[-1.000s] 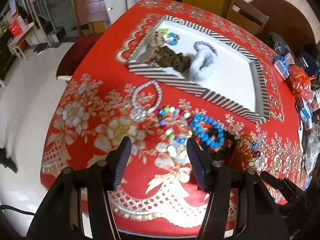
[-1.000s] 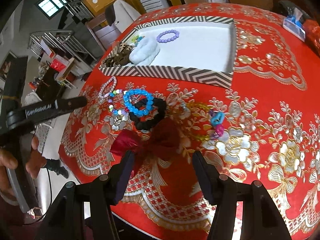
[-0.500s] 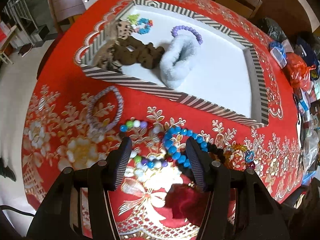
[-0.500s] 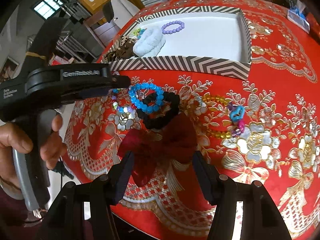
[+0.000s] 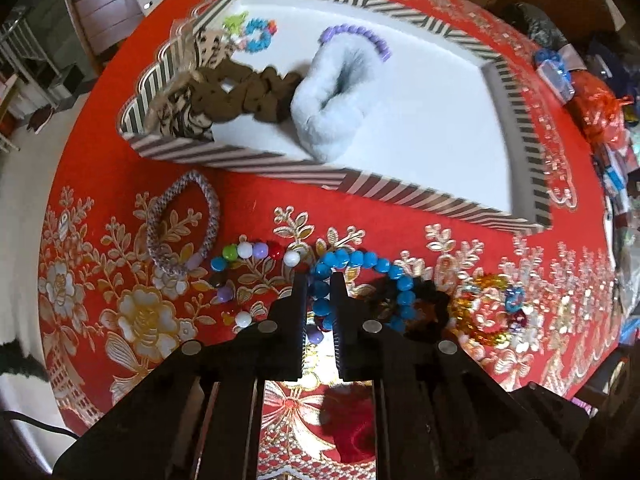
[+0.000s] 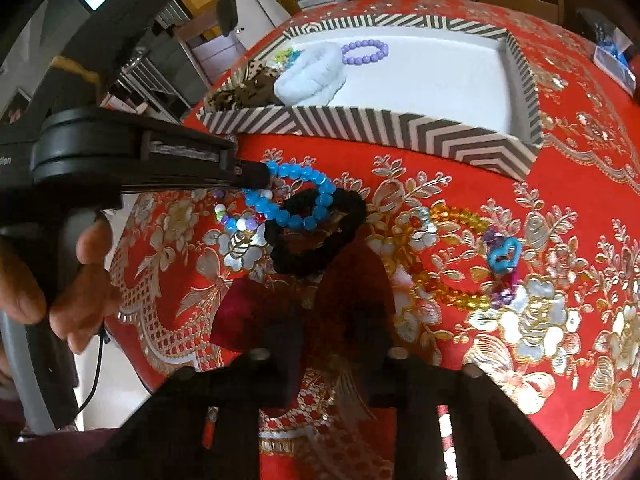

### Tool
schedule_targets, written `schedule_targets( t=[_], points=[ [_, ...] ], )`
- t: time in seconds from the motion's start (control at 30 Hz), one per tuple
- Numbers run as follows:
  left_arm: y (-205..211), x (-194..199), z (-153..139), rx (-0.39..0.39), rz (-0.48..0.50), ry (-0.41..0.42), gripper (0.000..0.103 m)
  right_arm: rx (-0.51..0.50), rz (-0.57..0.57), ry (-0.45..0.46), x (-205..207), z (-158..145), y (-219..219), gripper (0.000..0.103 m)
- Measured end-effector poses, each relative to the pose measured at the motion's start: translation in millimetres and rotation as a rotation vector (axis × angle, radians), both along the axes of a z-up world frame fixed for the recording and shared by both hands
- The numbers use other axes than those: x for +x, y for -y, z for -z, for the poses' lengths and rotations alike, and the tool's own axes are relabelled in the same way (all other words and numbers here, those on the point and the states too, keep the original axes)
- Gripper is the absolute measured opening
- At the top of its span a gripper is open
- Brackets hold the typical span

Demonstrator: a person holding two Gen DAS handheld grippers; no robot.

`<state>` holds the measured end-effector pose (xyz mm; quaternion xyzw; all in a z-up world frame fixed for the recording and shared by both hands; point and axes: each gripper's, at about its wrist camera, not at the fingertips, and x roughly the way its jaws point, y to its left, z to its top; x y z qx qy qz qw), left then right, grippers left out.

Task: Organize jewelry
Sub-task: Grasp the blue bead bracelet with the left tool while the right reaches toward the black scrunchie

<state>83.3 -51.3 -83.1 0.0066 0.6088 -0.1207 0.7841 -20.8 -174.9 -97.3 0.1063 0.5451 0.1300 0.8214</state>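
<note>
My left gripper is shut on the blue bead bracelet, which lies on the red tablecloth; it shows from the side in the right wrist view with the bracelet. My right gripper is shut on a dark red bow. A black scrunchie lies under the blue bracelet. A multicolour bead bracelet, a grey braided bracelet and an amber bead bracelet lie nearby. The striped tray holds a white fluffy scrunchie, a purple bracelet and a brown scrunchie.
The round table edge runs close in front and to the left, with floor beyond. Chairs stand at the far side. Bags and packets crowd the right edge. A blue heart charm sits on the amber bracelet.
My left gripper has moved forward and down and closed on the blue bracelet. My right gripper has closed on the dark red bow.
</note>
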Motion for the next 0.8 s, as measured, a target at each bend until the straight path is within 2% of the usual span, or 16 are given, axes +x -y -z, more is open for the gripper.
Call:
schedule_targets(
  t=[0.07, 0.1, 0.2, 0.37, 0.4, 0.43, 0.47, 0.5, 0.57, 0.7, 0.8],
  points=[
    [-2, -1, -5, -0.025, 0.006, 0.005, 0.009, 0.017, 0.005, 0.007, -2, -4, 7, 0.005],
    [-5, -2, -8, -0.037, 0.006, 0.007, 0.009, 0.01, 0.009, 0.009, -3, -5, 10, 0.004],
    [-14, -5, -21, -0.076, -0.003, 0.008, 0.009, 0.044, 0.02, 0.022, -8, -14, 24, 0.003],
    [-20, -10, -51, -0.11, -0.004, 0.058, 0.009, 0.066, 0.032, 0.031, -9, -28, 41, 0.004],
    [-22, -10, -58, -0.113, -0.003, 0.074, 0.009, 0.077, 0.031, 0.021, -8, -28, 41, 0.006],
    [-21, -10, -63, -0.11, -0.004, 0.086, 0.009, 0.086, 0.028, 0.003, -8, -27, 39, 0.02],
    [-22, -10, -67, -0.109, -0.007, 0.098, 0.009, 0.095, 0.027, -0.014, -9, -26, 38, 0.044],
    [-23, -10, -72, -0.111, -0.01, 0.107, 0.009, 0.112, 0.026, -0.031, -7, -22, 33, 0.05],
    [-24, -9, -78, -0.12, -0.014, 0.118, 0.009, 0.144, 0.023, -0.076, -4, -12, 22, 0.052],
    [-28, -9, -86, -0.115, -0.02, 0.138, 0.009, 0.098, 0.013, -0.113, 6, 5, 0, 0.052],
    [-30, -10, -87, -0.106, -0.023, 0.143, 0.009, 0.023, 0.007, -0.078, 14, 5, -14, 0.052]
  ],
)
